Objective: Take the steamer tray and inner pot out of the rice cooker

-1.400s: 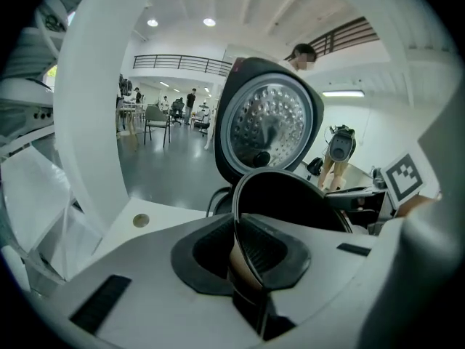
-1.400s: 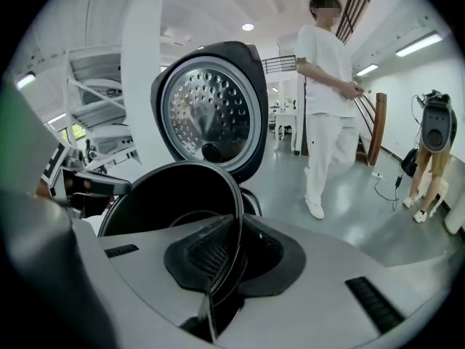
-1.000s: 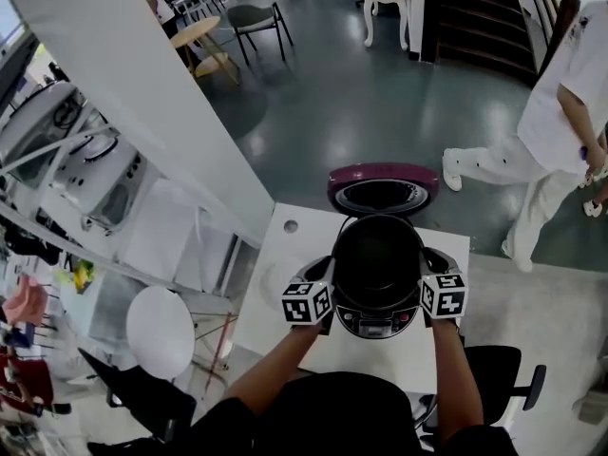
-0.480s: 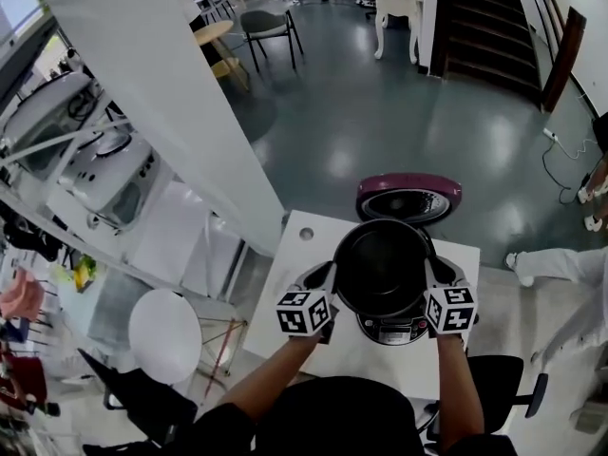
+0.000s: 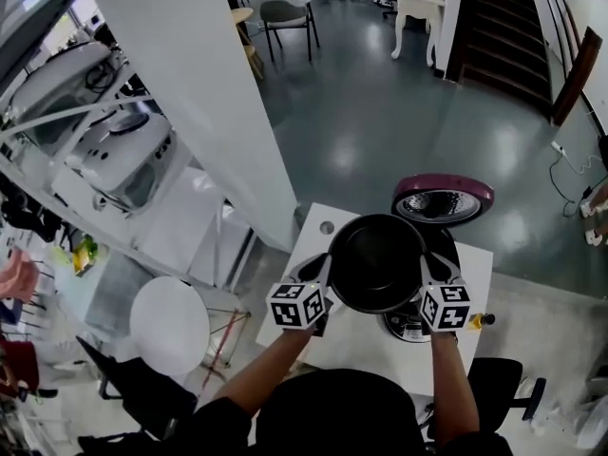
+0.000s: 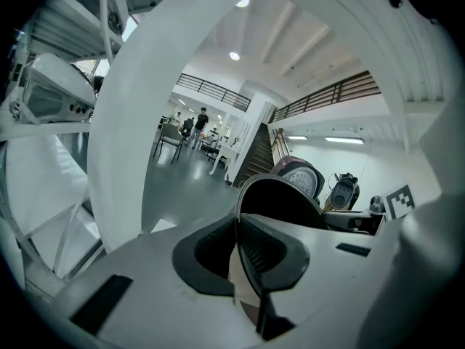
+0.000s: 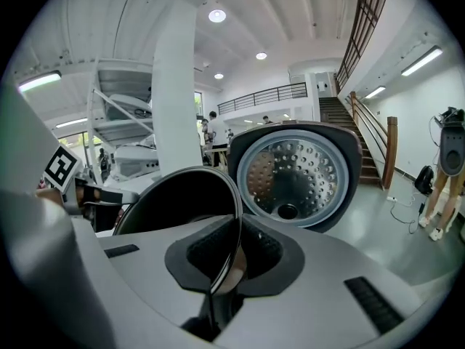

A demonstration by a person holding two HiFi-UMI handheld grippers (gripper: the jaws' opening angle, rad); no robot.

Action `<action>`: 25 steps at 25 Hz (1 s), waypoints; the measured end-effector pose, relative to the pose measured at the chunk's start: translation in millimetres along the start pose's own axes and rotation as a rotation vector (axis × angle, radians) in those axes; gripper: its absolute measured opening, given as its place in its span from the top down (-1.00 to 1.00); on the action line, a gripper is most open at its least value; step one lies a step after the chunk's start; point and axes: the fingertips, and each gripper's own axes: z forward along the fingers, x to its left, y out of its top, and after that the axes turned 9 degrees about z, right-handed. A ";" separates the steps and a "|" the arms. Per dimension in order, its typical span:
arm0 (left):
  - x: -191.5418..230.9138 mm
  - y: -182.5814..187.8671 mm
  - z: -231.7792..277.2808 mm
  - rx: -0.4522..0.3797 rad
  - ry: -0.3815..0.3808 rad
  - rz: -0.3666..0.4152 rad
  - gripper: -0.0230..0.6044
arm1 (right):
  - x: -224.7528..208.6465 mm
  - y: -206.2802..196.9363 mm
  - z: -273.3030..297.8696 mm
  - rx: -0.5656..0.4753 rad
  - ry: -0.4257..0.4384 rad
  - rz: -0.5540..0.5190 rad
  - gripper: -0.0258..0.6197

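**Inner pot clamped by both claws, above the table**

Your left gripper (image 5: 325,275) and right gripper (image 5: 427,272) each pinch the thin rim of the inner pot (image 5: 377,262), which hangs between them with its mouth up. Below your right claw the rice cooker (image 5: 410,325) is mostly hidden by the pot, and its open lid (image 5: 444,200) stands beyond. The table (image 5: 356,345) edge and a white column (image 5: 218,112) lie left of your left claw.

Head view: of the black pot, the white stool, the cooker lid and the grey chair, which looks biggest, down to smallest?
1 and 2. Pot and stool: they look about alike, and the pot is held up nearer the camera, so I won't rank them.
3. Lid, seen at a slant.
4. Chair, far off.
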 end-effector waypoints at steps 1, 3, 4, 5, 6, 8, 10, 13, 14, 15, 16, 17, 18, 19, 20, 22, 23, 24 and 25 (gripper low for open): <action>8.4 0.4 -3.1 0.000 0.003 -0.002 0.86 | 8.1 -1.0 4.4 0.005 0.006 -0.002 0.84; 24.4 0.1 -9.0 0.001 0.009 -0.009 0.86 | 23.0 -3.4 13.0 0.014 0.015 -0.006 0.84; 31.6 -0.3 -11.8 0.001 0.012 -0.013 0.86 | 29.8 -4.7 17.0 0.019 0.019 -0.008 0.84; 38.6 -0.8 -14.4 0.001 0.016 -0.017 0.86 | 36.2 -5.9 21.0 0.023 0.022 -0.009 0.84; 45.7 -1.5 -16.7 0.001 0.020 -0.023 0.86 | 42.4 -7.1 25.2 0.027 0.025 -0.011 0.84; 60.2 -3.0 -20.5 0.002 0.028 -0.033 0.86 | 54.2 -9.9 34.6 0.036 0.030 -0.014 0.84; 74.3 -5.6 -23.4 0.004 0.035 -0.041 0.86 | 65.2 -14.1 44.3 0.047 0.036 -0.012 0.84; 92.5 -15.7 -30.0 0.020 0.047 -0.055 0.86 | 80.3 -25.7 54.0 0.070 0.042 0.007 0.84; 98.7 -19.8 -32.0 0.027 0.053 -0.061 0.86 | 85.3 -29.9 57.1 0.078 0.042 0.011 0.85; 105.0 -23.8 -33.5 0.034 0.060 -0.067 0.86 | 90.1 -34.0 60.7 0.086 0.043 0.013 0.85; 110.9 -27.6 -34.6 0.041 0.066 -0.073 0.86 | 94.4 -38.0 64.6 0.094 0.044 0.013 0.85; 116.4 -31.3 -35.3 0.048 0.070 -0.077 0.86 | 98.0 -42.0 68.6 0.102 0.045 0.011 0.85; 121.3 -34.9 -35.9 0.053 0.073 -0.080 0.86 | 101.2 -46.0 72.5 0.111 0.046 0.009 0.85; 126.1 -38.3 -36.3 0.058 0.073 -0.081 0.86 | 104.2 -50.2 76.3 0.119 0.045 0.008 0.85; 130.7 -42.1 -36.5 0.065 0.071 -0.081 0.87 | 106.9 -54.7 79.9 0.128 0.043 0.008 0.85; 139.1 -52.7 -36.0 0.083 0.066 -0.084 0.86 | 110.7 -65.8 85.9 0.147 0.033 0.012 0.85; 142.6 -59.3 -35.4 0.094 0.063 -0.088 0.86 | 111.7 -72.5 88.6 0.159 0.029 0.015 0.85; 146.0 -66.2 -34.8 0.106 0.061 -0.091 0.86 | 112.6 -79.8 91.4 0.172 0.026 0.018 0.85; 149.4 -72.7 -34.3 0.118 0.060 -0.094 0.86 | 113.6 -87.2 94.5 0.185 0.024 0.022 0.85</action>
